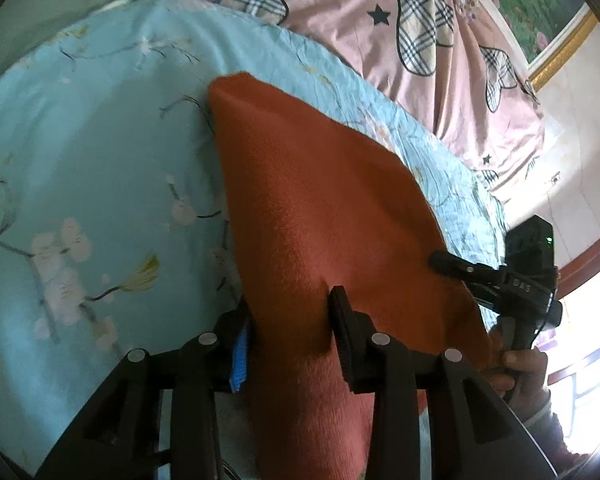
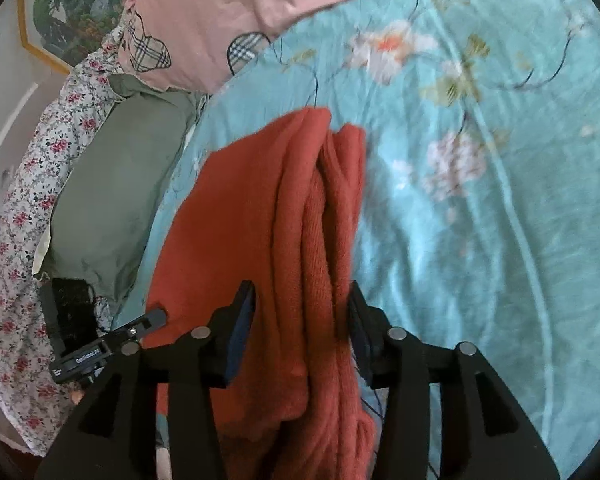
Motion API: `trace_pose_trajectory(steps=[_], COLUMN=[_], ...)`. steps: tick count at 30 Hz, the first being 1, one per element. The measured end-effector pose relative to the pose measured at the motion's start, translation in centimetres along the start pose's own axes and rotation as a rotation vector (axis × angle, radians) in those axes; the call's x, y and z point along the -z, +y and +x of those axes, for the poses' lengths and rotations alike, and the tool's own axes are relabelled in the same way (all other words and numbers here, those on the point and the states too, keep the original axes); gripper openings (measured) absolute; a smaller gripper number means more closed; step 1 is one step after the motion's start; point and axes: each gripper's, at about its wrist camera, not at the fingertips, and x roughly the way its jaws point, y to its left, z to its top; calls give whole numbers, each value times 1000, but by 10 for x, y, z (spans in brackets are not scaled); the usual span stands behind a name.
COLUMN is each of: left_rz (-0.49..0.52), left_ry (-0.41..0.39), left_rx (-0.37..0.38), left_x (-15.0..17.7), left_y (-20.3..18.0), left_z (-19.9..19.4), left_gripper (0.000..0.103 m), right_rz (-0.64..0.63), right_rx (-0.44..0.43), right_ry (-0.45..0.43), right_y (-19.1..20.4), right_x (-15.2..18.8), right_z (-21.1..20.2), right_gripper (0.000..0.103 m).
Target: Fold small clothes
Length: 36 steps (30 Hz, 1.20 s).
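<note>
Left wrist view: black left tongs (image 1: 290,312) stand partly open, astride the near edge of an orange-red knitted garment (image 1: 320,208); whether the pads press it cannot be told. This garment lies on the blue floral bedspread (image 1: 92,168), with pink bedding (image 1: 340,28) beyond. At the garment's right edge sit the right tongs (image 1: 440,260), gripped by a hand (image 1: 520,364).

Right wrist view: right tongs (image 2: 300,312) are parted, with the garment's (image 2: 260,216) bunched folds between them; contact with the pads is unclear. A green pillow (image 2: 116,196) lies left.
</note>
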Motion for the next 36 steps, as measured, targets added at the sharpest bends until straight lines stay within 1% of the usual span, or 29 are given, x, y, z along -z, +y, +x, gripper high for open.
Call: trace_pose_trajectory(steps=[2,4,5,8,12,14,15,16,17,18,20,21,22,24,28,31,32,34,36], left_rz=[-1,8,12,12,75,99,116,130,137,145,150,150,150,152,180,177,173,164,161], left_ry=[-39,-85,-104,-130,-125,-103,-84,-70,-62,-47,-32,-31,-27,-10,14,41,49,56,50], left_rx=[-41,-84,-92,-52,52,69,71,71,69,66,78,82,92,104,104,98,91,88,86], left_x=[2,4,5,5,12,16,19,22,25,28,32,35,38,43,52,59,61,64,65], left_y=[-2,-1,-1,-7,-25,-33,-36,-39,-41,-43,-43,-42,-41,-41,-43,-42,-41,-40,-41], left_z=[-13,-33,-41,-56,-60,-55,-50,-46,-44,-42,-40,-41,-41,-38,-33,-25,-22,-20,-25], left_gripper=[36,35,35,35,35,35,35,35,35,35,35,35,35,35,35,33,33,33,33], right_rz=[-14,-25,-30,-47,-42,-40,-41,-44,-47,-58,-101,-111,-121,-121,-42,-16,-9,-5,-7], right_rx=[25,31,29,42,36,41,46,49,48,37,-32,-38,-23,-8,84,123,123,128,120], right_ry=[-36,-71,-86,-104,-96,-84,-76,-56,-48,-61,-131,-150,-164,-157,-96,-81,-80,-86,-86], right_y=[4,6,7,16,21,23,23,24,24,28,41,44,46,39,5,-7,-9,-6,3], right_x=[-4,-10,-14,-30,-53,-62,-66,-70,-72,-73,-69,-67,-64,-59,-51,-47,-47,-46,-42], right_z=[-11,-19,-21,-14,13,25,31,38,39,35,13,6,-2,-4,14,24,25,20,9], right_gripper=[50,50,50,50,48,41,29,11,11,11,11,11,11,10,10,11,11,17,17])
